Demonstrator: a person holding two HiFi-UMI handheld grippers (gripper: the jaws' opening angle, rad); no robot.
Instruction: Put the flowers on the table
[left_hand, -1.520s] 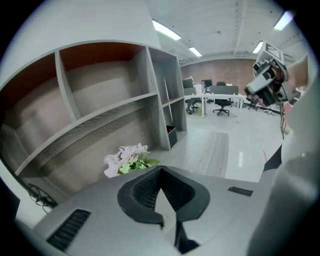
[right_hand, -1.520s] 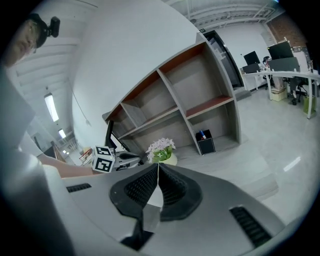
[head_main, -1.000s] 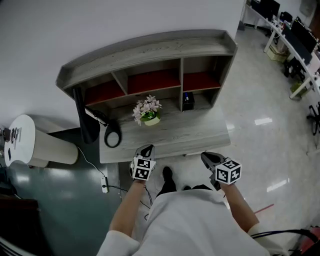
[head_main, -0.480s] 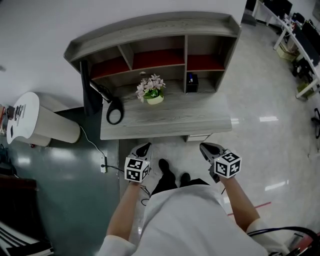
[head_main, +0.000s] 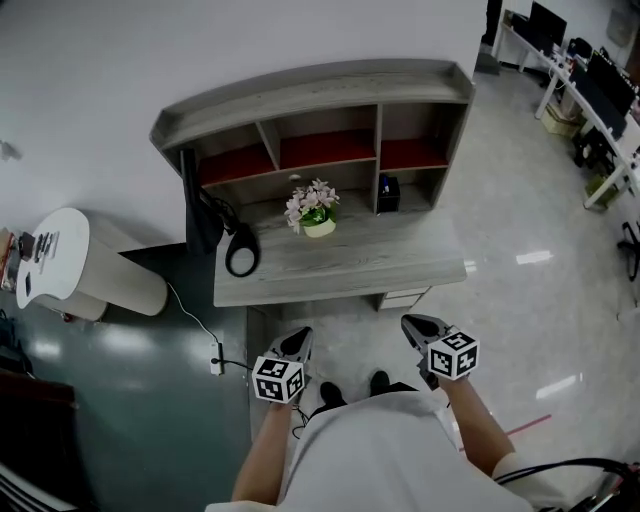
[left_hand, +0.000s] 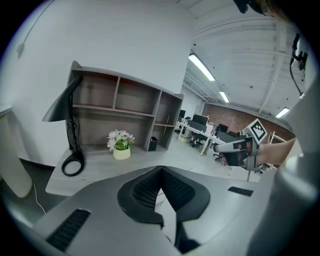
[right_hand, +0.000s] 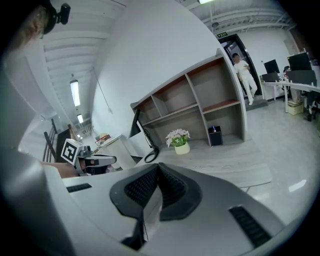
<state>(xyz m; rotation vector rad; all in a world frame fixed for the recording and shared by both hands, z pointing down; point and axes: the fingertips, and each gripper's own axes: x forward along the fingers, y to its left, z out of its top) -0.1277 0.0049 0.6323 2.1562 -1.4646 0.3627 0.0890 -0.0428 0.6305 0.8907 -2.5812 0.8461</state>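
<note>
The flowers (head_main: 313, 207), pale pink in a small cream pot, stand upright on the grey desk (head_main: 350, 265) in front of its shelf unit. They also show in the left gripper view (left_hand: 120, 142) and the right gripper view (right_hand: 178, 137). My left gripper (head_main: 300, 340) hovers over the floor short of the desk's front edge, shut and empty (left_hand: 161, 170). At the same distance my right gripper (head_main: 412, 325) is shut with nothing in it (right_hand: 159, 166). Neither touches the flowers.
A black desk lamp (head_main: 205, 215) with a ring base (head_main: 242, 262) stands left of the flowers, and a small black box (head_main: 389, 192) to their right. A white guitar-shaped object (head_main: 50, 265) and a power strip (head_main: 217, 357) lie on the left. Office desks (head_main: 590, 80) stand far right.
Both grippers have drawn back from the desk's front edge to over the floor. The flowers stay where they were on the desk.
</note>
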